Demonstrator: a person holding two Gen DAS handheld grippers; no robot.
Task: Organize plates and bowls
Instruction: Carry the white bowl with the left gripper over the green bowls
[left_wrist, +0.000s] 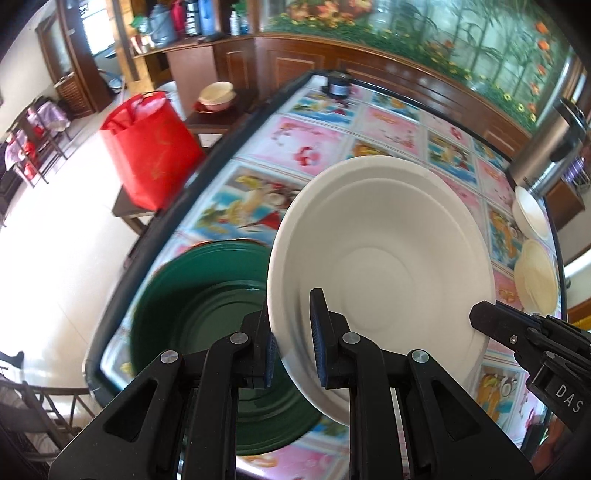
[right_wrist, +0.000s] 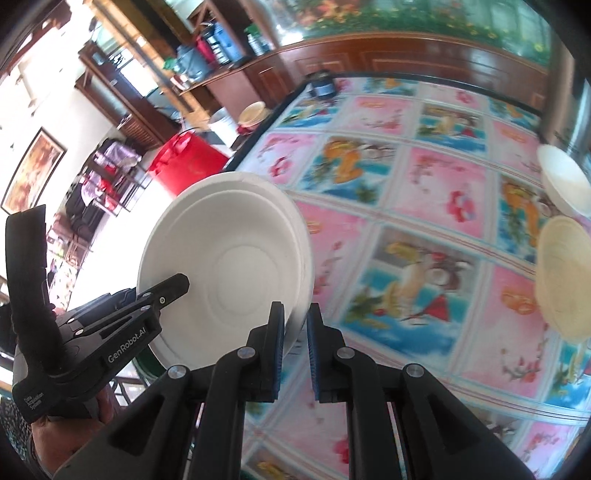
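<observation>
A white plate (left_wrist: 384, 251) is held tilted above the table, with both grippers on its rim. My left gripper (left_wrist: 293, 354) is shut on its near left rim; my right gripper (right_wrist: 295, 347) is shut on its right rim. The plate also shows in the right wrist view (right_wrist: 229, 266). The right gripper's fingers (left_wrist: 491, 321) reach in from the right in the left wrist view; the left gripper (right_wrist: 177, 286) shows at the left in the right wrist view. A dark green plate (left_wrist: 207, 332) lies on the table under the white plate's left side.
The table (right_wrist: 424, 192) has a colourful patterned cloth. A white bowl (right_wrist: 565, 184) and a cream bowl (right_wrist: 565, 273) sit at its right edge. A dark jar (left_wrist: 338, 86) stands at the far edge. A red bag (left_wrist: 151, 147) sits on a stool left of the table.
</observation>
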